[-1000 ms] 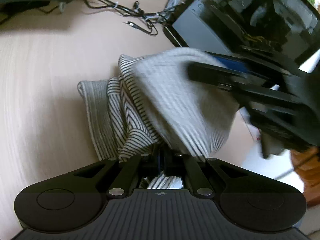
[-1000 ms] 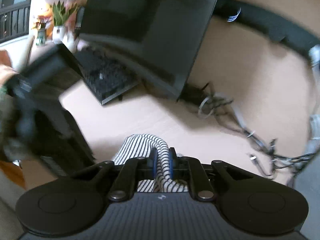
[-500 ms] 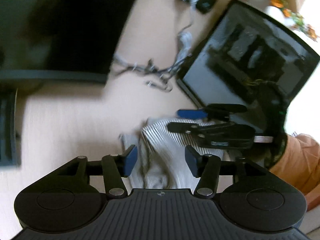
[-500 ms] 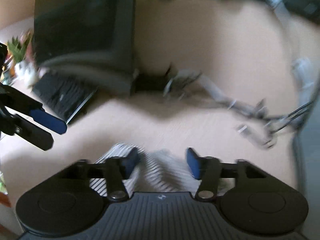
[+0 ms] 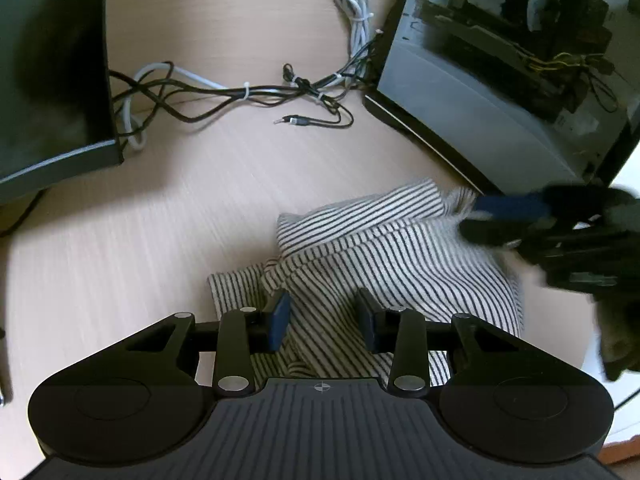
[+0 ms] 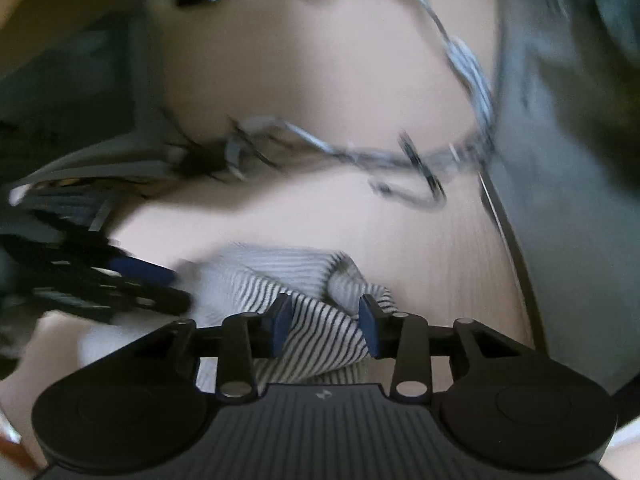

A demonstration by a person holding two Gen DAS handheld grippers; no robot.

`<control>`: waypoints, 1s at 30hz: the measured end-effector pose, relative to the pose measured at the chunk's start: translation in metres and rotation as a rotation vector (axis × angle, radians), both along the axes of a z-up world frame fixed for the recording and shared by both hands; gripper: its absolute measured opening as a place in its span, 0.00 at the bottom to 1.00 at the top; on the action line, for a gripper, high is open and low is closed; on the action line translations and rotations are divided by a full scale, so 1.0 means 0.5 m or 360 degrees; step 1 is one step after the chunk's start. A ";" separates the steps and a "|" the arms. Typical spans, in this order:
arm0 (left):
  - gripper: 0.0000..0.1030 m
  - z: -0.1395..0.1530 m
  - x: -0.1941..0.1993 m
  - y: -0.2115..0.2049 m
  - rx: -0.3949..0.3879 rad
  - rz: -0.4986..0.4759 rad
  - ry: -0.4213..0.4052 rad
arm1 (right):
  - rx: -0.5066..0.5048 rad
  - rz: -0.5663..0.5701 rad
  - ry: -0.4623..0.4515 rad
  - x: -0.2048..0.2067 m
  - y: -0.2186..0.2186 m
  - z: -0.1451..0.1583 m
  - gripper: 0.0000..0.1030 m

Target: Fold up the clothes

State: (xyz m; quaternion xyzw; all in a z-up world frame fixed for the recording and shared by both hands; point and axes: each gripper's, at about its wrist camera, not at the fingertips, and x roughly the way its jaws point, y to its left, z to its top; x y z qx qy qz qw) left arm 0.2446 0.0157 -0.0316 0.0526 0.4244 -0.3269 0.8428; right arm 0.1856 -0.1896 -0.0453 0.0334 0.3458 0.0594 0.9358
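Note:
A white garment with thin black stripes (image 5: pixel 384 248) lies bunched in a rough folded heap on the pale wooden desk (image 5: pixel 140 240). My left gripper (image 5: pixel 323 320) is open just above its near edge, holding nothing. My right gripper (image 5: pixel 480 216) reaches in from the right at the cloth's far right corner. In the blurred right wrist view the striped garment (image 6: pixel 308 284) lies under my open right gripper (image 6: pixel 325 322), and the left gripper (image 6: pixel 160 284) shows at the left.
An open computer case (image 5: pixel 500 60) lies at the back right, close to the cloth. A tangle of black and white cables (image 5: pixel 248 96) runs across the back. A dark monitor (image 5: pixel 48 72) stands at the left.
One second ago both grippers were shut on the striped cloth. Both have let go and opened, and the cloth now lies on the desk. Both have shifted since.

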 end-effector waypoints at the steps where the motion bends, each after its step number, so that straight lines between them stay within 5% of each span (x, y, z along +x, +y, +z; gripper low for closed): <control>1: 0.40 0.000 0.001 0.000 0.0005 0.0006 0.0000 | 0.0003 -0.0022 0.0017 0.005 -0.002 -0.012 0.38; 4: 0.41 -0.001 0.001 0.003 0.0004 0.0033 0.0014 | -0.0105 -0.0009 -0.0014 0.009 0.015 -0.021 0.48; 7: 0.43 -0.006 0.001 0.006 -0.0003 0.0066 0.0029 | -0.0156 -0.0048 -0.0004 0.016 0.013 -0.024 0.72; 12: 0.46 -0.007 -0.005 0.010 -0.0012 0.0114 0.0034 | 0.0000 -0.0113 0.0025 0.002 -0.019 -0.025 0.76; 16: 0.49 0.002 -0.015 0.013 -0.0026 0.0156 0.0026 | -0.0072 -0.0135 -0.0046 -0.014 -0.008 0.007 1.00; 24: 0.56 0.015 -0.037 0.027 -0.0060 0.0196 0.0021 | 0.0024 -0.0082 -0.0043 -0.037 0.017 0.029 1.00; 30: 0.64 0.030 -0.051 0.051 -0.0180 0.0220 0.0050 | -0.0243 -0.0161 0.0288 0.021 0.071 -0.031 1.00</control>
